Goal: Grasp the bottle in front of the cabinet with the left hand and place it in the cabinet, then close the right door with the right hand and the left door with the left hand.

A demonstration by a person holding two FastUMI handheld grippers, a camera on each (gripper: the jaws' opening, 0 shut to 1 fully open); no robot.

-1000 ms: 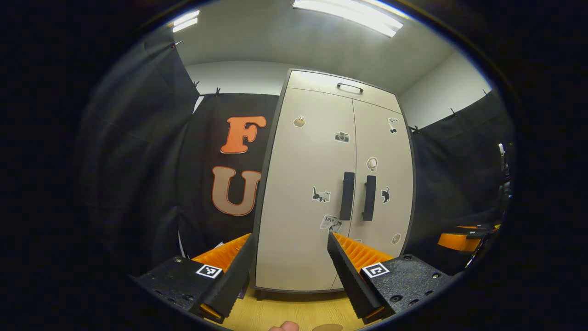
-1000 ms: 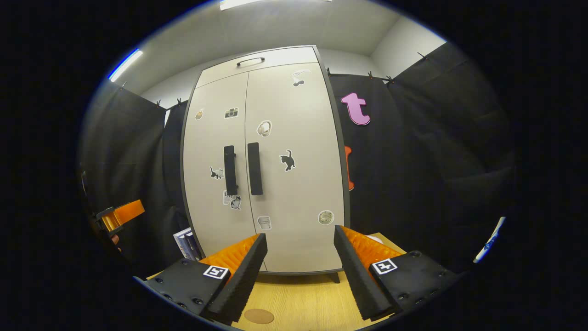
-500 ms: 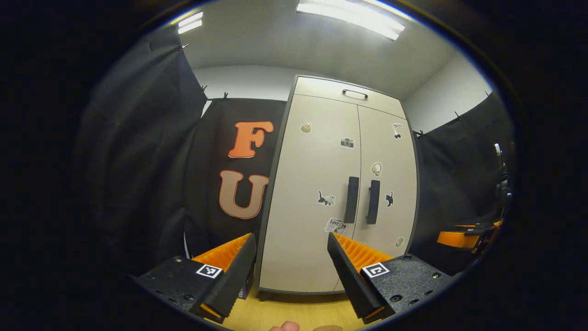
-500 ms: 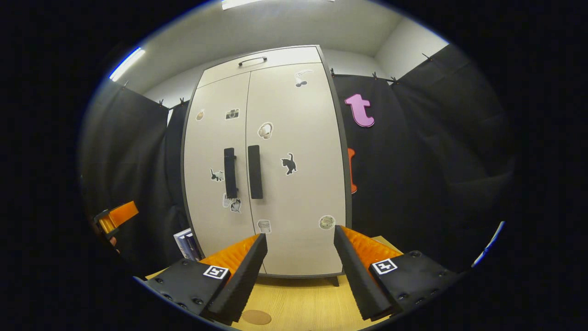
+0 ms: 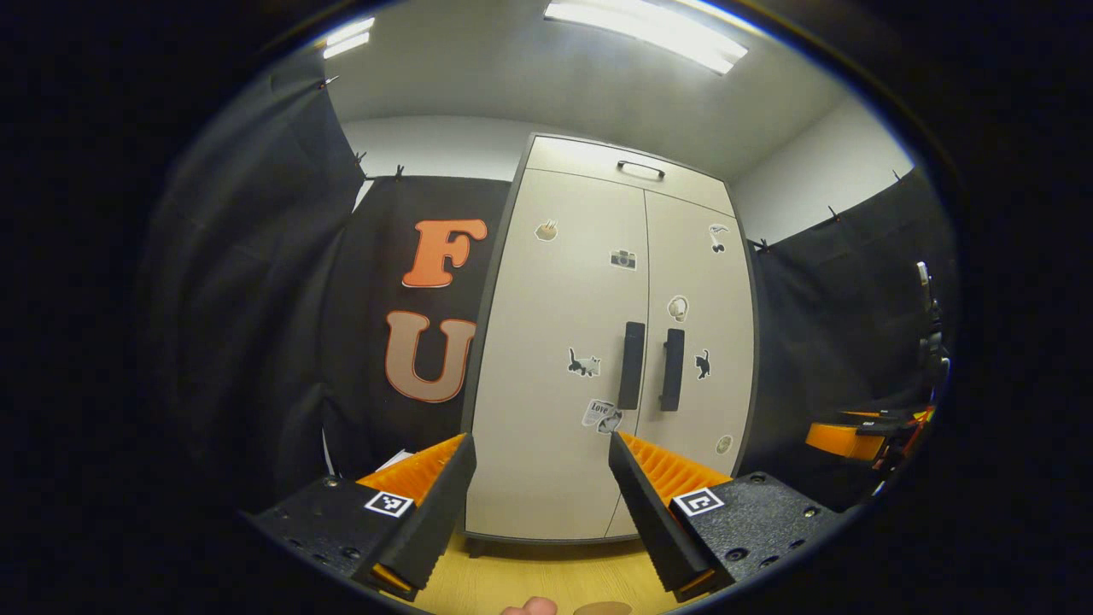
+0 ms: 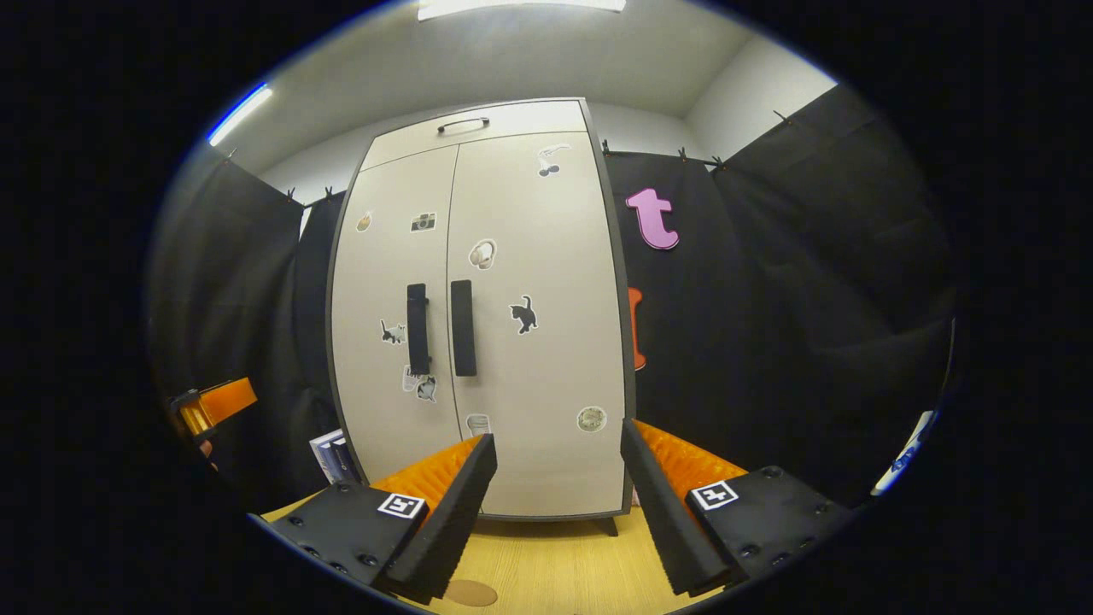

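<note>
Nearest, the left gripper (image 5: 538, 504) and the right gripper (image 6: 553, 504) each hold their two fingers spread apart with nothing between them, above the wooden floor (image 6: 555, 564). At about 12 o'clock ahead stands one pale cabinet (image 5: 598, 359) with two doors, both lying flush and closed, and two dark vertical handles (image 5: 632, 366) side by side at the middle seam. I count roughly eight small stickers (image 6: 523, 314) across the doors. No bottle can be made out on the floor in front, so it is most likely already inside. Judged as an ordinary bottle, it would be light, stiff and somewhat slippery, best taken around the mid-body. Farther off, black cloth (image 6: 768, 299) walls the booth.
</note>
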